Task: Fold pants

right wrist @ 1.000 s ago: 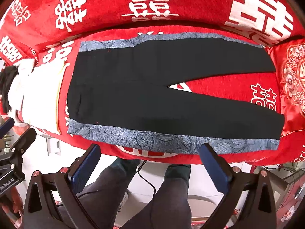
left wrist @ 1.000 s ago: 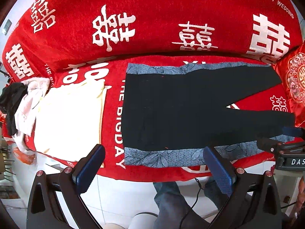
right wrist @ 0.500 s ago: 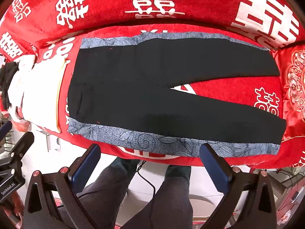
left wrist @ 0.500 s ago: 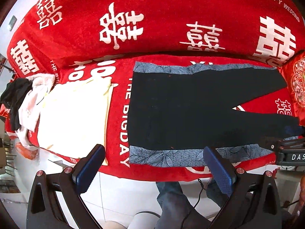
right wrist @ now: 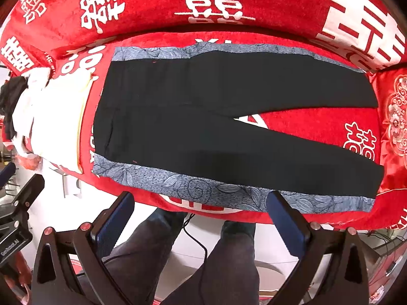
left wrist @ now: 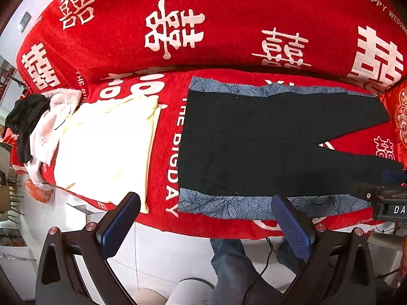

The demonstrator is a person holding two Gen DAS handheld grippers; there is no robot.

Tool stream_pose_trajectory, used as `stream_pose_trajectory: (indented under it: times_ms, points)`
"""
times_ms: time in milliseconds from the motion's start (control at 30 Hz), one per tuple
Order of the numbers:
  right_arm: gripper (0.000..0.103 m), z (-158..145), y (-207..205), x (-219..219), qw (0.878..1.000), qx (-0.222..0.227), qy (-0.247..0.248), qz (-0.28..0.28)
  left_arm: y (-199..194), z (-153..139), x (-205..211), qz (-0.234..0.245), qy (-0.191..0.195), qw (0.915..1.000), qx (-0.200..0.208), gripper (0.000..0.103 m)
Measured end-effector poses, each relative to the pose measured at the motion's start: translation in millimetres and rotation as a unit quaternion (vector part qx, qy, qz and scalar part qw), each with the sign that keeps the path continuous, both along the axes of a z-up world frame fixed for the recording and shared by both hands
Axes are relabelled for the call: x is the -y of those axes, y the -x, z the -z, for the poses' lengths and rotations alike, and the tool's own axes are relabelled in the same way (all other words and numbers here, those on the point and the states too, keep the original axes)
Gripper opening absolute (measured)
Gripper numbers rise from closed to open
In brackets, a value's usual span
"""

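Black pants [left wrist: 249, 147] with grey-blue floral side stripes lie flat on a red sofa seat, waist to the left, legs spread to the right; they also show in the right wrist view [right wrist: 203, 127]. My left gripper [left wrist: 206, 226] is open and empty, held in front of the sofa's front edge below the waist end. My right gripper [right wrist: 201, 218] is open and empty, held off the front edge below the near leg. The right gripper's body shows at the right edge of the left wrist view [left wrist: 386, 200].
A folded cream-white garment [left wrist: 106, 150] lies left of the pants, with a heap of white and black clothes [left wrist: 33, 127] beyond it. The red sofa backrest [left wrist: 229, 25] rises behind. A red embroidered cushion [right wrist: 394, 117] sits at the right. The person's legs [right wrist: 203, 259] stand below.
Both views have drifted slightly; the pants sit a little lower and to the right in the frames. Both grippers stay open and the pants have not moved.
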State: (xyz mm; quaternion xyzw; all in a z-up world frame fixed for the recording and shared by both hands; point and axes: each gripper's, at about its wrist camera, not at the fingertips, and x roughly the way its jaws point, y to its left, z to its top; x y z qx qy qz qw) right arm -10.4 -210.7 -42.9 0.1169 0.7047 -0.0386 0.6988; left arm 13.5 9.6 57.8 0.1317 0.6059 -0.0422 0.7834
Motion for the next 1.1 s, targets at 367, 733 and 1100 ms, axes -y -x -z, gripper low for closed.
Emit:
stream_pose_trajectory:
  times_ms: [367, 733, 1100]
  points:
    - [0.103, -1, 9, 31, 0.999, 0.012, -0.031, -0.003, 23, -10, 7, -0.059, -0.010, 0.9980, 0.021, 0.103]
    - [0.103, 17, 48, 58, 0.998, -0.015, -0.013, -0.052, 79, 3, 16, -0.140, 0.001, 0.9897, -0.028, 0.103]
    - [0.103, 33, 53, 41, 0.999, -0.002, -0.045, 0.010, 68, 44, -2, -0.090, 0.040, 0.9937, -0.054, 0.103]
